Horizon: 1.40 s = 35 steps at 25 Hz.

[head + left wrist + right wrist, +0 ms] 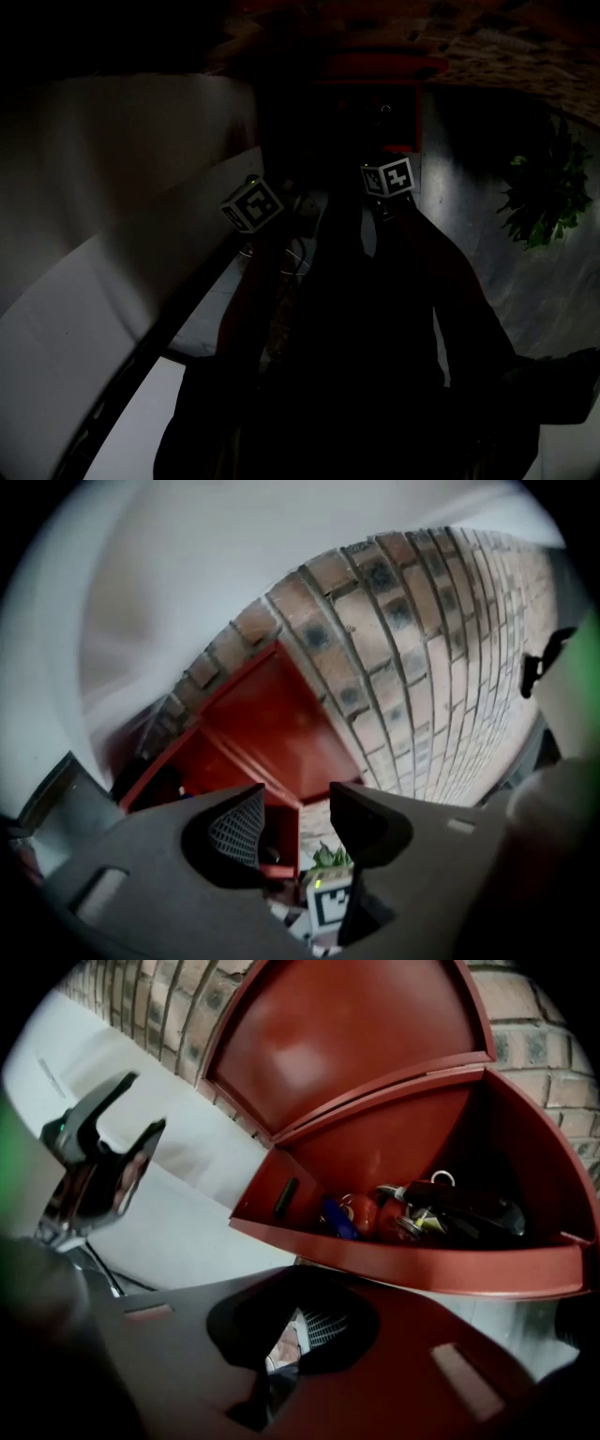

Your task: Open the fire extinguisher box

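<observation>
The red fire extinguisher box [422,1265] stands against a brick wall with its lid [356,1026] swung up. Red extinguishers [375,1213] and dark fittings lie inside. My right gripper [295,1330] is below the box's front rim, jaws shut with nothing between them. My left gripper [295,822] is open and empty, apart from the box, and points at the raised lid [272,714]. The left gripper [117,1129] also shows at the right gripper view's left. The head view is very dark: both marker cubes [251,204] [388,176] sit below the box [375,70].
The brick wall [441,649] runs behind the box. A pale grey wall [169,1213] lies to its left. A green plant [548,192] stands at the right. The right gripper's marker cube [333,904] shows low in the left gripper view.
</observation>
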### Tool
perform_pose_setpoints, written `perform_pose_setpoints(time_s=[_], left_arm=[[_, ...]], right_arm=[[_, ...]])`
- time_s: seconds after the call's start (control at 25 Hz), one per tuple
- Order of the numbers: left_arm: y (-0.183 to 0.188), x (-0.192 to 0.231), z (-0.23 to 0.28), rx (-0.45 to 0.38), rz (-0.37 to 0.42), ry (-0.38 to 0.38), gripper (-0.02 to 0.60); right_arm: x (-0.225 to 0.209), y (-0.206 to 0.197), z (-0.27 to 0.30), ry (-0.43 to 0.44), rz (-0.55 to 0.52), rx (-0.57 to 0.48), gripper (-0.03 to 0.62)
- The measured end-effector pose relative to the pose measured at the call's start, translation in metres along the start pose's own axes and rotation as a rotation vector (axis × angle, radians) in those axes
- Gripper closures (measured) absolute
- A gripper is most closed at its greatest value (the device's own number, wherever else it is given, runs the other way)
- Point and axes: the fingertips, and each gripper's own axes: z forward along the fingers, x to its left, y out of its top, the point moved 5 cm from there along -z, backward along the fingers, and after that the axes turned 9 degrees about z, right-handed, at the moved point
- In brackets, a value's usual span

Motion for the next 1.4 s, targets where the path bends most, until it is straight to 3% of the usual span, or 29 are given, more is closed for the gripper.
perform_pose_setpoints(time_s=[0.16,0.28,0.36,0.56,0.72,0.88,1.16,1.4], left_arm=[[-0.02,0.005,-0.01,0.085,0.003,0.062,0.368],[-0.029,0.009,-0.014,0.148,0.021,0.12,0.46],[-0.034,0.011,-0.017,0.185,0.046,0.135,0.575],[-0.049,0.017,-0.029,0.288,0.133,0.165,0.578],[-0.055,0.021,-0.031,0.291,0.104,0.163,0.578],[-0.065,0.034,-0.04,0.332,0.106,0.245,0.578],[-0.074,0.029,-0.041,0.326,0.116,0.212,0.578],[-0.086,0.039,-0.039,0.335,0.101,0.237,0.578]], right_arm=[[-0.001,0.001,0.002,0.004,0.019,0.029,0.599],[-0.002,0.002,0.002,0.021,0.048,0.037,0.599],[-0.002,0.002,0.003,0.024,0.058,0.036,0.599],[0.001,0.0,0.009,0.035,0.088,0.049,0.599],[-0.002,0.003,0.007,0.024,0.103,0.027,0.599],[-0.001,0.003,0.005,0.04,0.12,0.02,0.599],[-0.004,0.003,0.001,0.048,0.132,0.002,0.599],[-0.004,0.002,-0.001,0.069,0.135,-0.015,0.599]])
